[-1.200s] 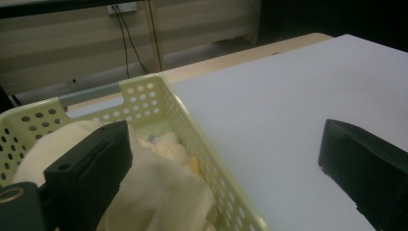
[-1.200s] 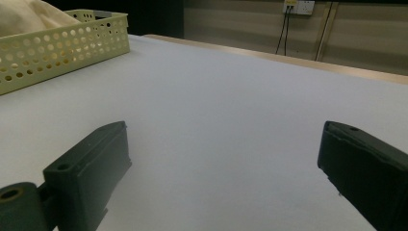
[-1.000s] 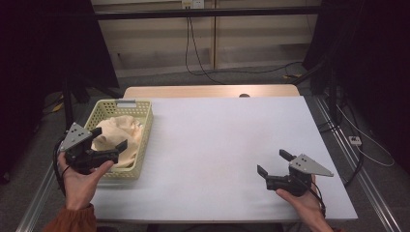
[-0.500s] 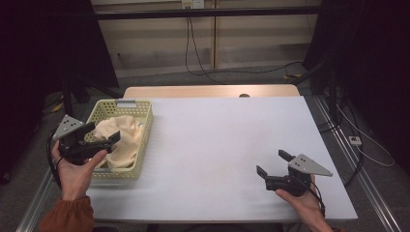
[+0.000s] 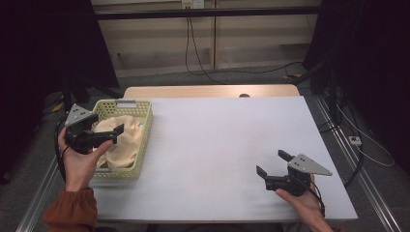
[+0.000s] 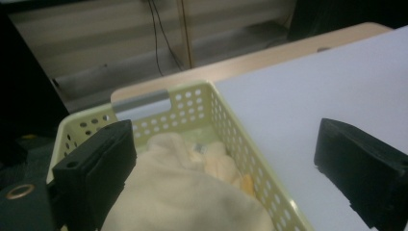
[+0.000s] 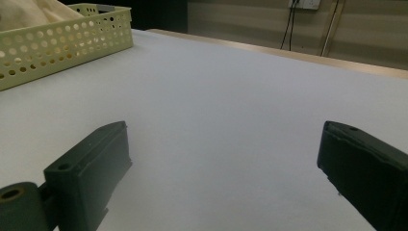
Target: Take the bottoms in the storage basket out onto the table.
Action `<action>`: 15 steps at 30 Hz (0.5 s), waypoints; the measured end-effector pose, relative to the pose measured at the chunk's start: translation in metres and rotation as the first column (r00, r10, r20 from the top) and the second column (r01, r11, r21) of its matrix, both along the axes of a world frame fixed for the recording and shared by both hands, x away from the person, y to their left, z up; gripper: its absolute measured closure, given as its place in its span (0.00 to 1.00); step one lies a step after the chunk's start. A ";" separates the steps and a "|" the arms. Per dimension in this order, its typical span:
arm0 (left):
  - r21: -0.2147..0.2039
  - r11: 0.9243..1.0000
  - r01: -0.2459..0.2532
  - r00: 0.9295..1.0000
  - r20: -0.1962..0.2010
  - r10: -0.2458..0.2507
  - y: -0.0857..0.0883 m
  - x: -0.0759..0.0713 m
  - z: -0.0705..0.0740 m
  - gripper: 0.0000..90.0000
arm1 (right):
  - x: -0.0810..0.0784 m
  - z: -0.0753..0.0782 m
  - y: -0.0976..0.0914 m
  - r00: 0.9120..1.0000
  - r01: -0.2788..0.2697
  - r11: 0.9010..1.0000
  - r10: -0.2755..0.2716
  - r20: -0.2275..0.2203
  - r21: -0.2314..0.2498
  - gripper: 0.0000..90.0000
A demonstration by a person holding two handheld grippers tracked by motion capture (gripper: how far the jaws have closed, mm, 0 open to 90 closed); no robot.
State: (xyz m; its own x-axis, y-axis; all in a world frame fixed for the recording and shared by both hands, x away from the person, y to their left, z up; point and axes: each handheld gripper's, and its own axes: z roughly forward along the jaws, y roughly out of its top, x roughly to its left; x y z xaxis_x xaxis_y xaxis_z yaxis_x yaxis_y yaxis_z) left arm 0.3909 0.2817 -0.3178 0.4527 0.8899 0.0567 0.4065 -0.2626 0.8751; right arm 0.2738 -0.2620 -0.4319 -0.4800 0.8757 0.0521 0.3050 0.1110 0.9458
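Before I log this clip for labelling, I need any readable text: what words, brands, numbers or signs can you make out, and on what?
None can be read.
Small tag on the cream cloth in the basket: too small and blurred to read.
Left gripper, right gripper, table: no visible lettering.

I see a white table (image 5: 227, 145) with a light wooden strip along its far edge. A pale yellow perforated basket (image 5: 143, 126) sits on it at the left edge, toward the far left corner, its long side running along that edge. My right gripper (image 5: 270, 163) appears to rest on the surface near the near right corner.
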 end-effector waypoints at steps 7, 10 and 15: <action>-0.004 0.999 -0.047 0.998 -0.031 0.047 0.009 0.017 -0.006 0.08 | 0.000 0.000 0.001 1.000 -0.008 1.000 0.008 -0.002 -0.005 0.05; 0.008 0.998 -0.069 0.997 -0.044 0.069 0.013 0.020 -0.012 0.08 | 0.000 0.000 0.001 1.000 -0.008 1.000 0.008 -0.002 -0.005 0.05; 0.024 0.996 -0.088 0.993 -0.083 0.090 0.020 0.024 -0.026 0.07 | 0.000 0.000 0.001 1.000 -0.011 1.000 0.011 -0.004 -0.004 0.05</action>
State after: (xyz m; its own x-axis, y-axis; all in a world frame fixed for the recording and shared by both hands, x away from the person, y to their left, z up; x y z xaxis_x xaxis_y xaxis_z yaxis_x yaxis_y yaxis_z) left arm 0.4144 0.3017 -0.3437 0.3757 0.9259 0.0399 0.5006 -0.2391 0.8320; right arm 0.2736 -0.2614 -0.4322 -0.4890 0.8708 0.0502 0.3077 0.1184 0.9441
